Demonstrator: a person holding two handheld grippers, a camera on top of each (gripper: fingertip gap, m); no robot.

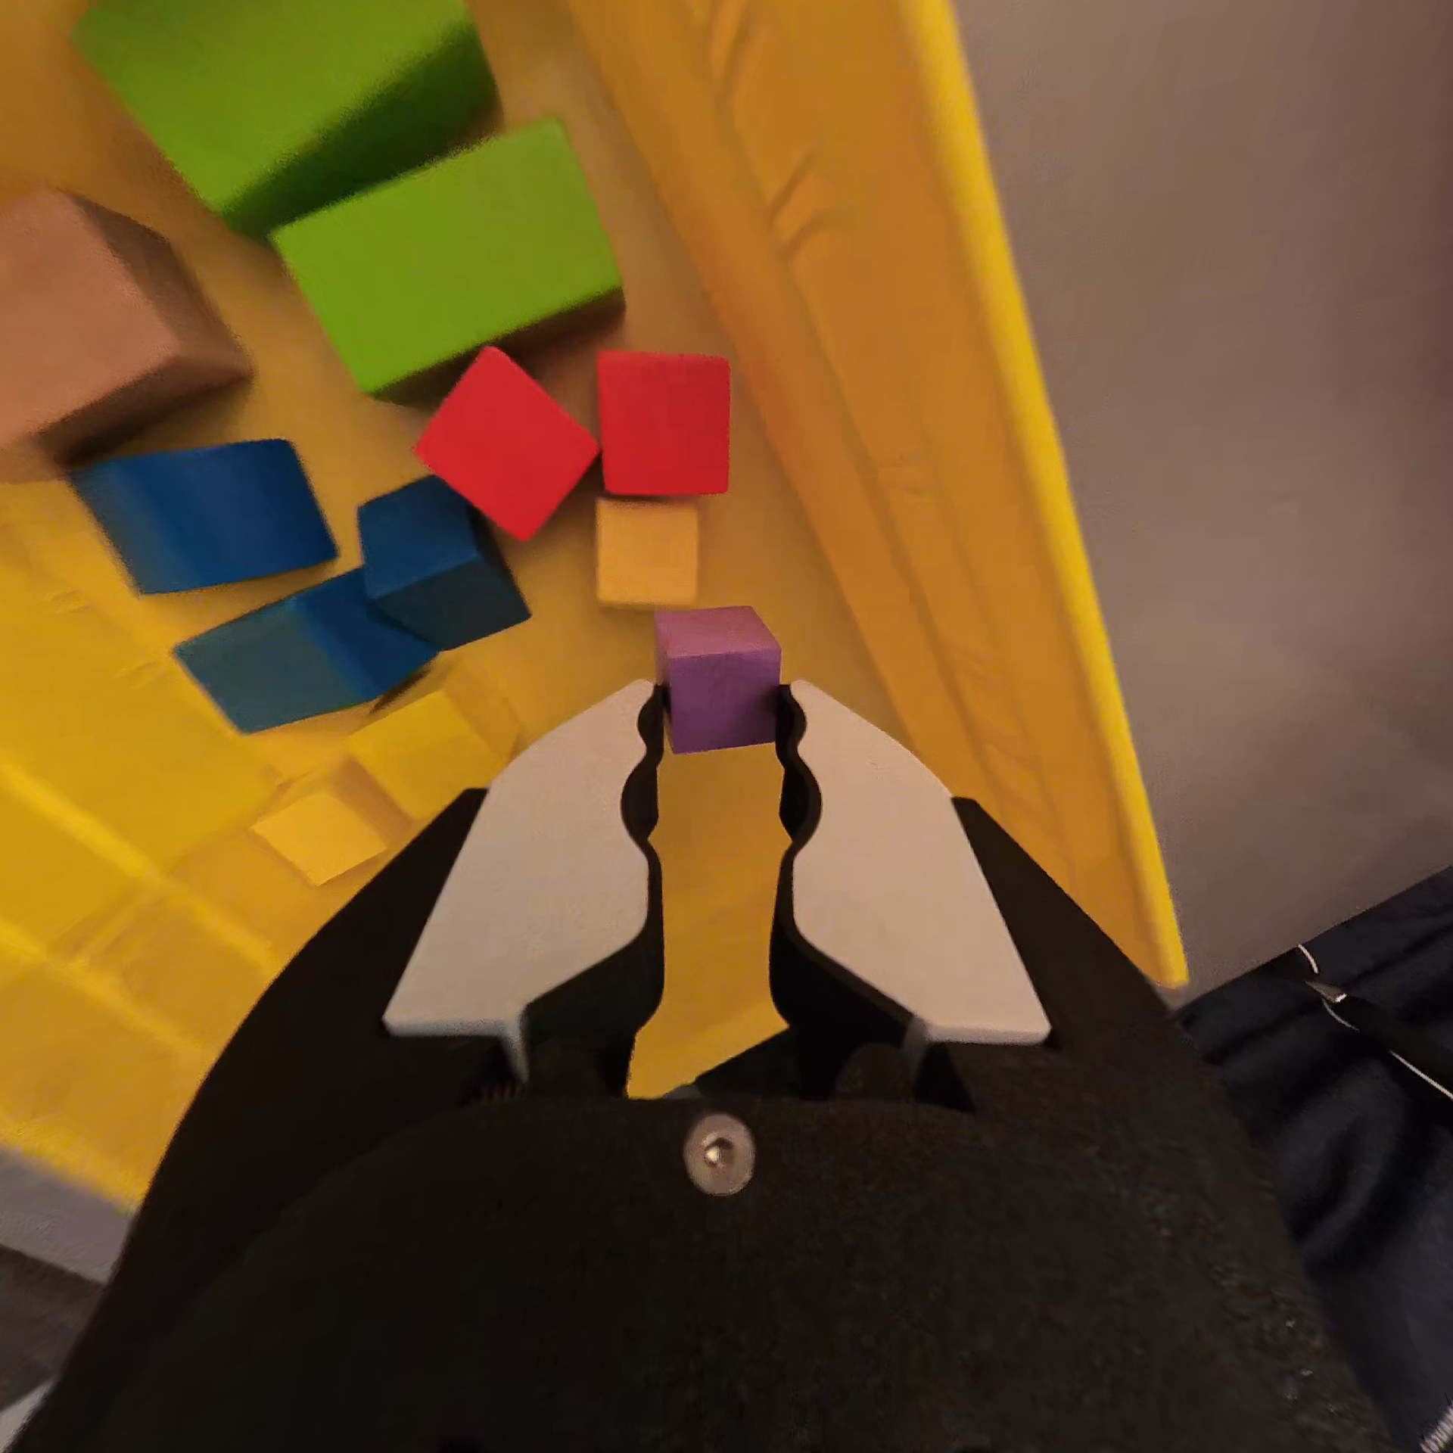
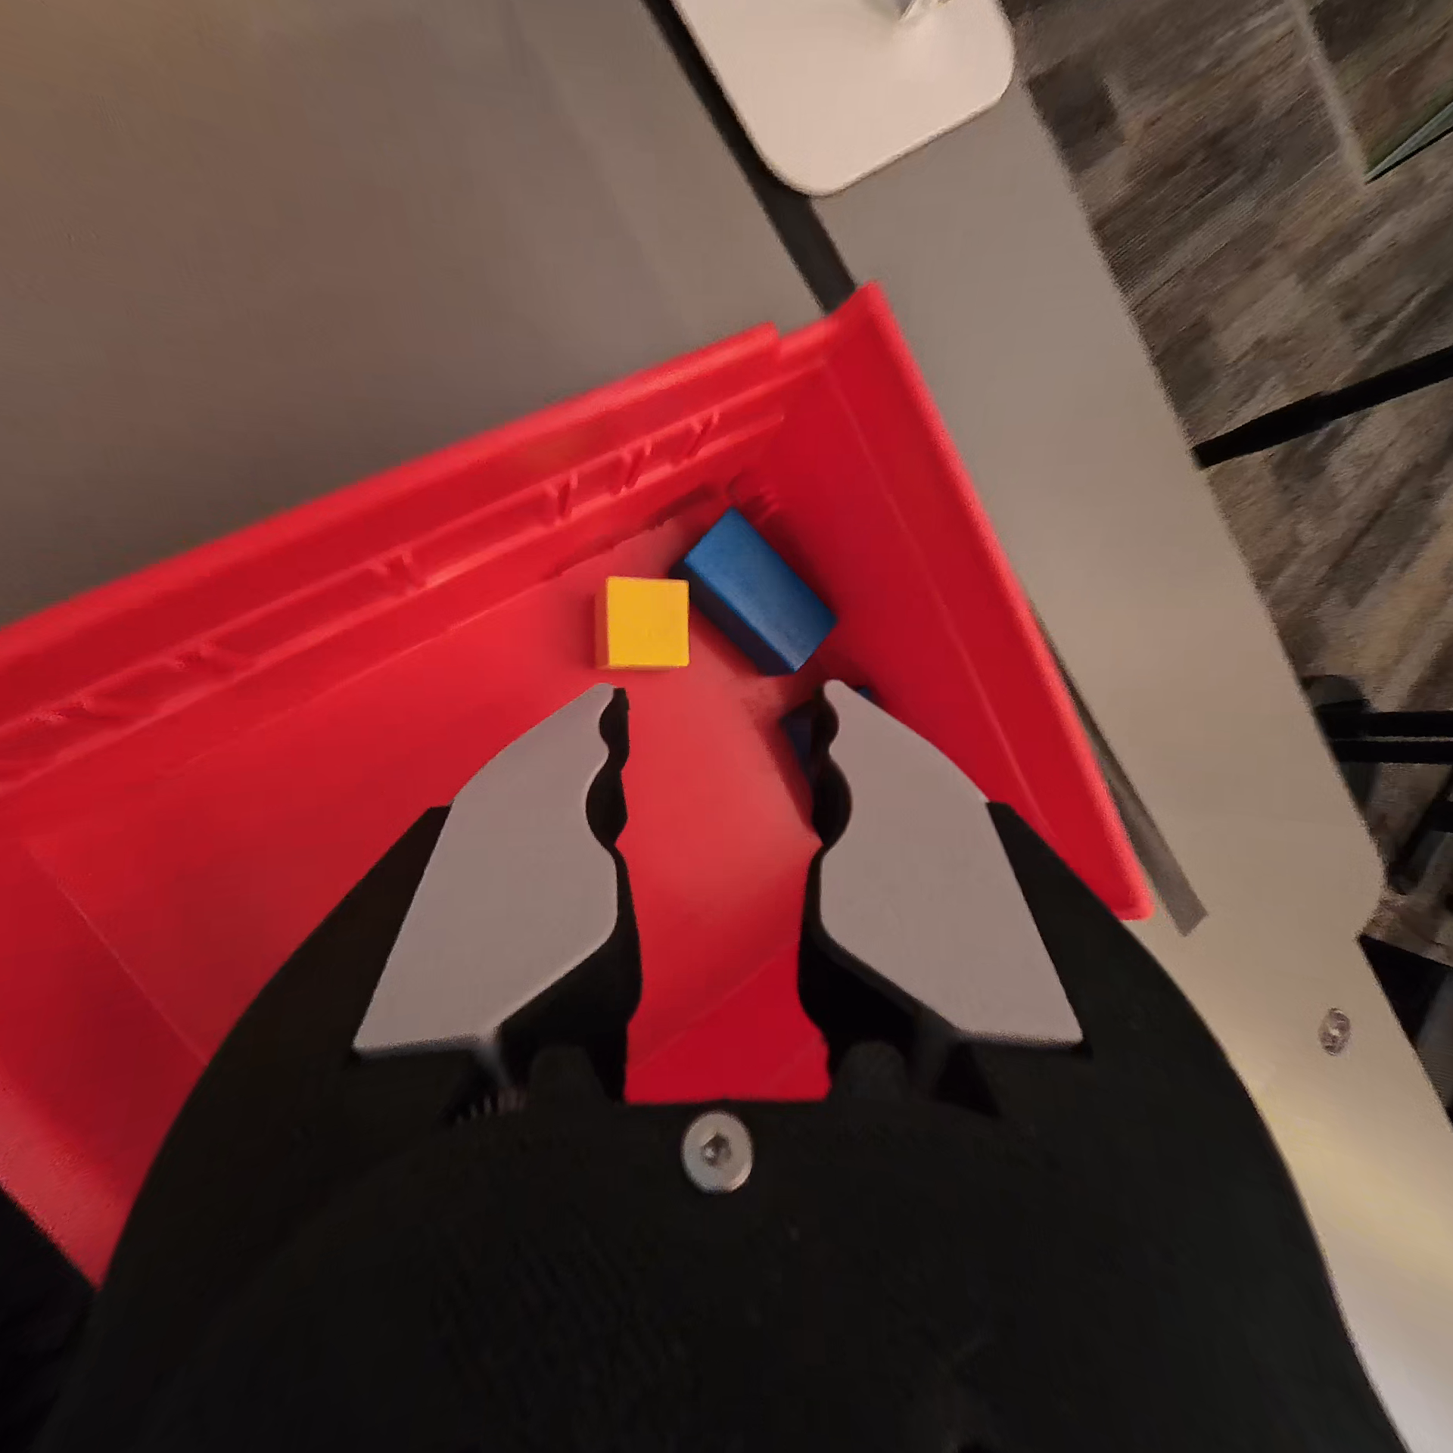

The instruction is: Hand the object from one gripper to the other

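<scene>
left wrist view:
left gripper [image 1: 719, 692]: closed onto the purple cube [image 1: 719, 680], pinching it at the very fingertips, one pad on each side face; the jaws stand only as far apart as the cube is wide.
cube position: held above the yellow bin [image 1: 1046, 487], not touching its floor as far as i can tell.
cube handling: looks like a small painted wooden block, so probably light, stiff and not fragile; the flat painted faces may be a little slick, and the tip-only grip leaves little margin.
where to take it: the top and the face pointing away from the camera are free, so the other gripper would best close on a free pair of opposite faces, crosswise to the present grip.
bin contents: two green blocks [image 1: 448, 251], two red cubes [image 1: 664, 421], three blue blocks [image 1: 208, 515], a tan block [image 1: 94, 314] and small yellow cubes [image 1: 646, 550] lie on the floor below.
writing: none readable; only raised moulded marks on the bin wall.

right wrist view:
right gripper [image 2: 719, 696]: jaws parted and empty, hanging over the red bin [image 2: 314, 597].
in the bin: a yellow cube [image 2: 645, 623] just beside a blue block [image 2: 759, 590]; another blue piece is mostly hidden behind the right finger.
purple cube: not visible here, nor is the other gripper.
surroundings: grey table [image 2: 314, 196], white base [image 2: 849, 79] at the far edge.
writing: none legible; embossed ridges on the bin wall only.
</scene>
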